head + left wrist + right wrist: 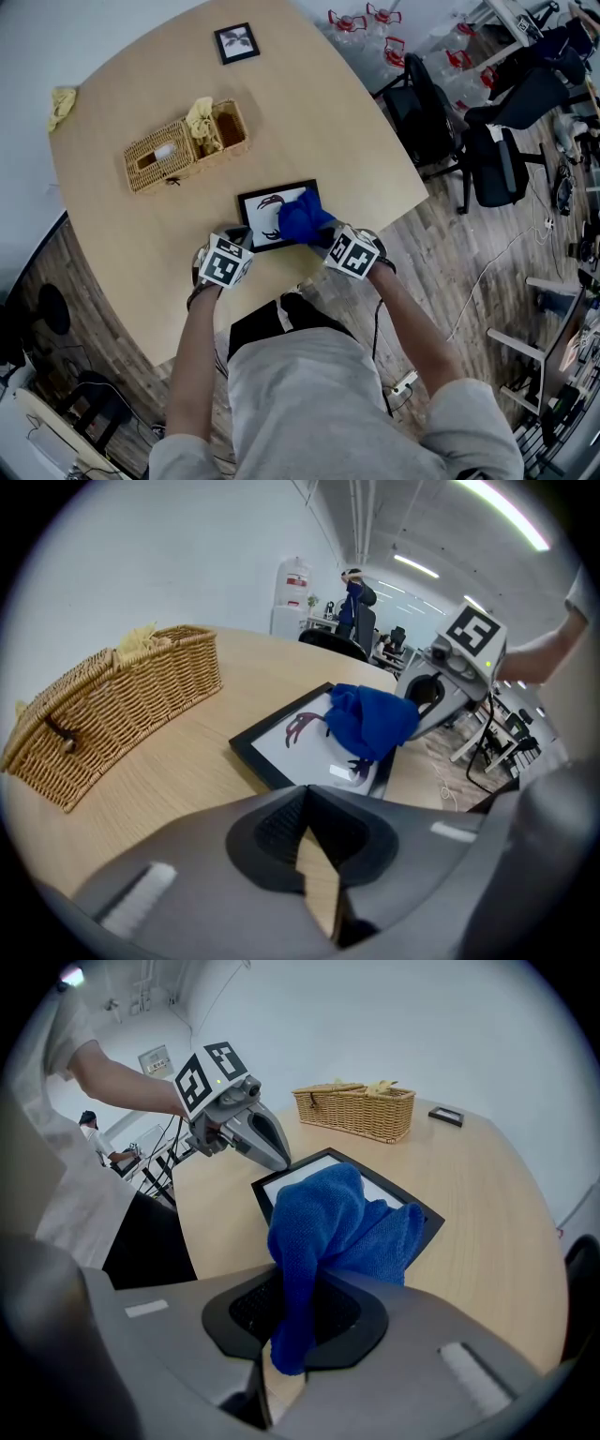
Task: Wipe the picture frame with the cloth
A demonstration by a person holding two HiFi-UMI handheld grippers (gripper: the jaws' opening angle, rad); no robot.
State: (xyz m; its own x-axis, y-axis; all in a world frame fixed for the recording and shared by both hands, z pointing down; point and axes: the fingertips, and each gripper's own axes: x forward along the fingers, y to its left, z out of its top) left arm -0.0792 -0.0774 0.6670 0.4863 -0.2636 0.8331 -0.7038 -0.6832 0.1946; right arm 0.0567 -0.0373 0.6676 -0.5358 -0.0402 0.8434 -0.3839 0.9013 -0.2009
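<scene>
The right gripper's (pixel 291 1327) fingers (pixel 417 1335) are clamped on a blue cloth (pixel 328 1222). A fold of it hangs down between them, and the rest bunches out ahead. That bunch rests on the frame (pixel 255 217), covering the end nearer the right gripper. The frame lies flat on the bench (pixel 328 112) close to its near edge, just in front of the person. It has a black border around a white sheet with a dark, curling, bird-like figure. A small pale patch shows low on the glass in the left gripper view, too blurred to read.

The left gripper's (pixel 314 855) fingers (pixel 216 874) are pressed together with nothing between them, only bare bench below. Its tip sits just beside the frame's near left corner. Whether it touches cannot be told.

Each gripper carries a cube with black-and-white square markers, which hold no readable words.

Farther out, mid-bench, stands a wicker basket (pixel 187 142) with two compartments. A yellow rag (pixel 201 117) sits over the divider, and something pale lies in the left compartment. A small black frame (pixel 236 42) lies at the far edge, well apart from the rest. Another yellow rag (pixel 62 101) lies at the bench's left edge. Black chairs (pixel 497 141) stand on the wood floor to the right.
</scene>
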